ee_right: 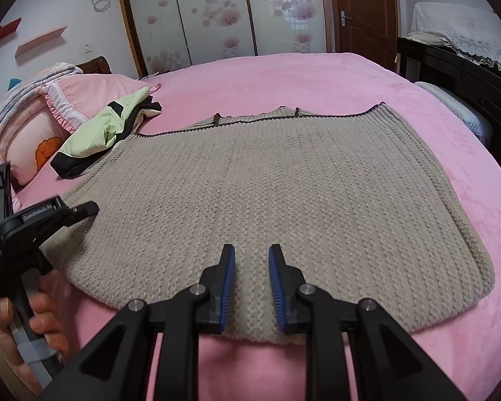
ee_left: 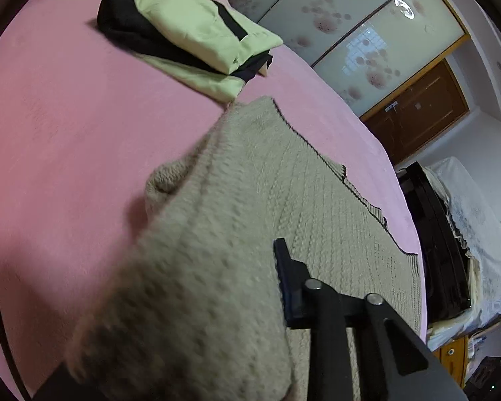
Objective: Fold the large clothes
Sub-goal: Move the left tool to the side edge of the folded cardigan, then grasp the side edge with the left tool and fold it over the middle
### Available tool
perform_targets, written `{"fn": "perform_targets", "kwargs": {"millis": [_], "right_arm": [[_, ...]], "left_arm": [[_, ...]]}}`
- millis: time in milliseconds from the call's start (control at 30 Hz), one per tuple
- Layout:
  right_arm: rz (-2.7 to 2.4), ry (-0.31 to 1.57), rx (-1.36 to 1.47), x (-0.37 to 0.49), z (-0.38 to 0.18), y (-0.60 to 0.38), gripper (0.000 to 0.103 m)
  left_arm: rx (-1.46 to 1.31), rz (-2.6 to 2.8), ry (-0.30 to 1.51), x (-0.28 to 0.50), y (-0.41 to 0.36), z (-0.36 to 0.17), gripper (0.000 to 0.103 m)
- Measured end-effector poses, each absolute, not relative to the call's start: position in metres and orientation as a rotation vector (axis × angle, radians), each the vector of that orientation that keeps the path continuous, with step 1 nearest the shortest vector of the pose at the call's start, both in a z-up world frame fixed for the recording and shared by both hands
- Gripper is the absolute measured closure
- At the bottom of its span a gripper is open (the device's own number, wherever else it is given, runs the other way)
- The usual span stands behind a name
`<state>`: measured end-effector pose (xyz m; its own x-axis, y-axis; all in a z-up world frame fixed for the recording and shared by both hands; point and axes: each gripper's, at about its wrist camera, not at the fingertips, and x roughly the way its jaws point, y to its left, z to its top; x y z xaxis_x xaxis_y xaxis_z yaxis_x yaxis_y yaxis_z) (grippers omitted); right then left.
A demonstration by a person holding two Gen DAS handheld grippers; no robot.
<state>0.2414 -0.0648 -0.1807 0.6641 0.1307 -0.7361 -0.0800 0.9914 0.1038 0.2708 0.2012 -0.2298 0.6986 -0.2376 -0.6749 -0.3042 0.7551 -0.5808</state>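
On the pink bed (ee_right: 317,77) a beige knitted sweater (ee_right: 267,180) is spread flat, its ribs running from the near hem to the dark-trimmed far edge, and everything here is placed from that sweater.

At the sweater's left near corner the left claw (ee_right: 83,209) is seen from the right wrist view, gripped in a hand (ee_right: 23,320). From its own camera a thick blurred fold of knit (ee_left: 190,300) is lifted right against the one visible finger (ee_left: 285,274). The other finger is covered, so whether that claw is clamped on the cloth cannot be told.

At the middle of the near hem the right claw (ee_right: 251,284) is held part open, its blue-padded fingers (ee_right: 228,284) standing to either side of a strip of knit, nothing pinched.

Off the sweater's far left corner a folded green-and-black garment (ee_right: 107,133) is lying, just beside the pink pillows (ee_right: 40,133).

The left claw is judged nearer to a corner; a fold would run across the ribs, towards the far trim.
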Motion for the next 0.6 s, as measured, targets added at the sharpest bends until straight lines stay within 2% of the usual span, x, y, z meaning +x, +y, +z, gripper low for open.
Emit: {"fn": "perform_targets", "kwargs": {"millis": [267,367,600], "right_arm": [[0.111,0.819,0.003,0.268,-0.179,-0.049,0.084],[0.130,0.893,-0.003,0.282,-0.195,-0.047,0.089],[0.190,0.968,0.015,0.290,-0.216,-0.056,0.090]], "left_arm": [[-0.551,0.027,0.705,0.253,0.172,-0.176,0.089],[-0.478,0.008,0.663,0.251,0.155,-0.154,0.090],[-0.371,-0.078,0.586,0.249,0.110,-0.114,0.090]]}}
